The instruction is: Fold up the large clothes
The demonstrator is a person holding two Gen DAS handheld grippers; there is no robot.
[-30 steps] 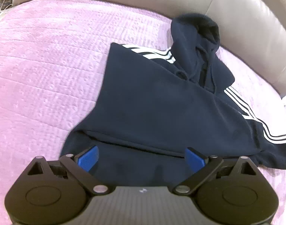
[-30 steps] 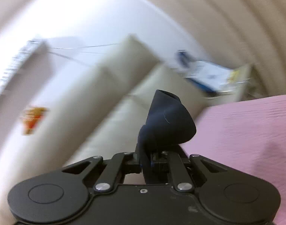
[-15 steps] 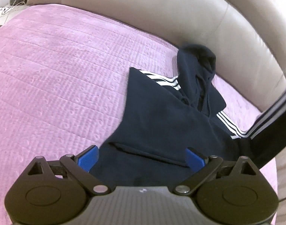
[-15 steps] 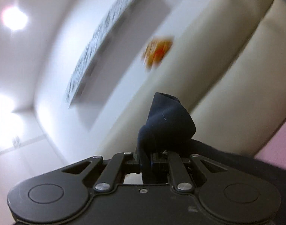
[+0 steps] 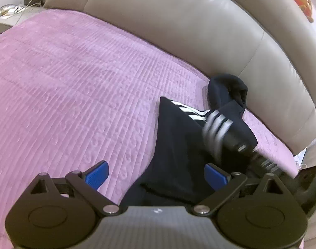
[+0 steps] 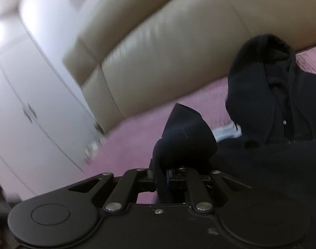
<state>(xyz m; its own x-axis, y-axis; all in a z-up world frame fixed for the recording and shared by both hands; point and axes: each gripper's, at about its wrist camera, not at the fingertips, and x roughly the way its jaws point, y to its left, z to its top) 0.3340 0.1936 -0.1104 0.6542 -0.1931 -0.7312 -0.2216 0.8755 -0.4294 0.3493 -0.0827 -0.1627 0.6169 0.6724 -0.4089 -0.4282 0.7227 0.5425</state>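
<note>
A navy hoodie [image 5: 178,145] with white sleeve stripes lies on the pink bedspread [image 5: 75,95], its hood [image 5: 226,91] against the headboard. My left gripper [image 5: 155,174] is open and empty above the hoodie's near left edge. My right gripper [image 6: 162,176] is shut on the hoodie's sleeve cuff [image 6: 184,137] and holds it low over the garment's body. In the left wrist view the striped sleeve [image 5: 218,128] appears blurred over the hoodie, with the right gripper body [image 5: 267,164] behind it. The hood also shows in the right wrist view [image 6: 267,78].
A beige padded headboard [image 5: 189,31] runs along the far side of the bed. A nightstand with clutter [image 5: 16,10] stands at the far left. White wardrobe doors [image 6: 23,103] stand beyond the bed's edge in the right wrist view.
My right gripper has swung the sleeve from high in the air down and across onto the hoodie's body. My left gripper has pulled back and left, still open.
</note>
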